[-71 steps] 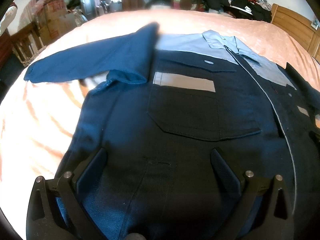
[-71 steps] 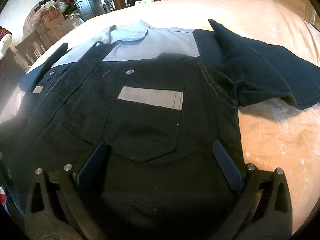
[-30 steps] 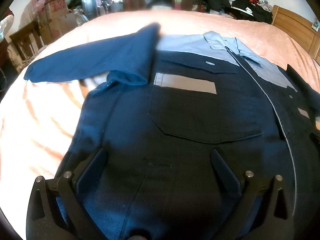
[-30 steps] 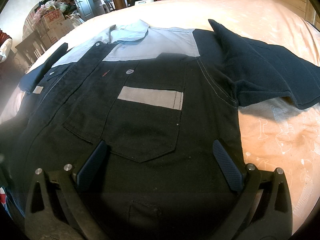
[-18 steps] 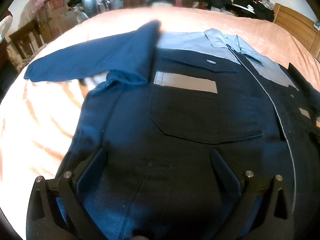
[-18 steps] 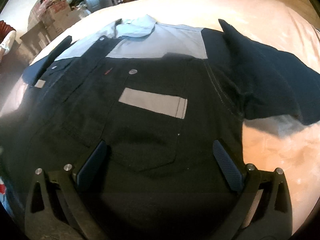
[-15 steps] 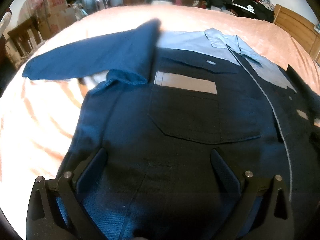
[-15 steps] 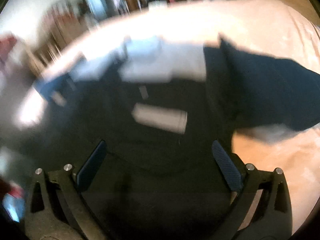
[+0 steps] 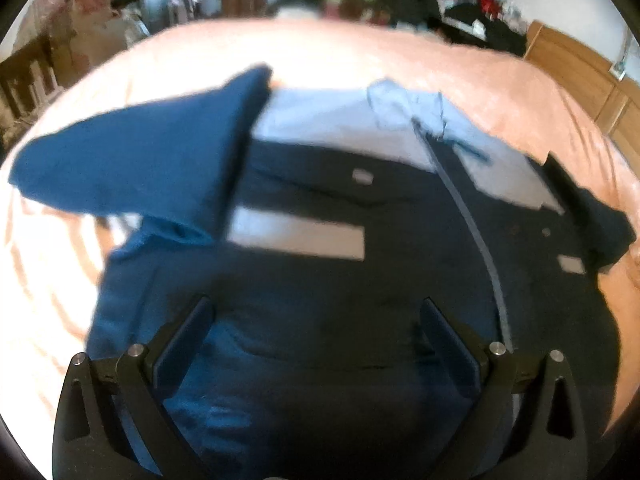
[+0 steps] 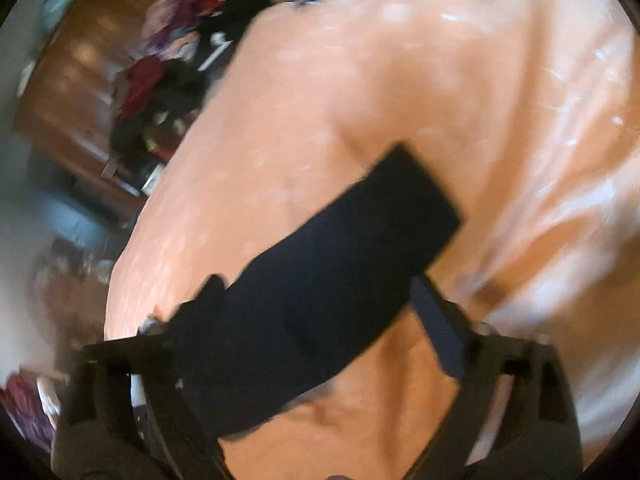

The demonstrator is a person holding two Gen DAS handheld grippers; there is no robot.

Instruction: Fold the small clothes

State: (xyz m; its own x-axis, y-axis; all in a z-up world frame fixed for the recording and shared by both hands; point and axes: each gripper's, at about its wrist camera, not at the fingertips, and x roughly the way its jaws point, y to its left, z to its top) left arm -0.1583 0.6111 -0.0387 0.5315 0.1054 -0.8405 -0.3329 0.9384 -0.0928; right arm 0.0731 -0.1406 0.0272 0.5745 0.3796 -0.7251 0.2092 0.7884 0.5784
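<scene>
With both views smeared by motion blur, detail is rough. Landmark: the navy work shirt (image 9: pixel 340 272), spread front-up on the peach bedspread (image 9: pixel 360 52).

Left gripper (image 9: pixel 316 320): over the shirt's lower front, below the grey reflective strip (image 9: pixel 296 236) on the chest pocket. Jaws spread wide, nothing between them; cannot tell if the fingertips (image 9: pixel 188 328) touch the cloth.

Shirt: pale blue yoke and collar (image 9: pixel 404 104) at its far end. One brighter-blue sleeve (image 9: pixel 132 168) sticks out sideways from the shoulder, underarm bunched just beside the strip. The opposite sleeve (image 9: pixel 592 216) lies out past the far shoulder, dark, edge of view. A light placket line runs down the front from the collar.

Right gripper (image 10: pixel 316 304): camera tilted, over a dark short sleeve (image 10: pixel 332 264) that lies flat on the bedspread (image 10: pixel 440 92). Sleeve runs diagonally between the two fingers, cuff end pointing away from the gripper. Jaws wide apart, not clamped; one finger (image 10: pixel 436 320) shows just beside the sleeve's edge, the other mostly hidden by blur.

Beyond the bed from the shirt: a heap of dark and red clothes (image 9: pixel 460 0), wooden headboard panel (image 9: pixel 576 80).
</scene>
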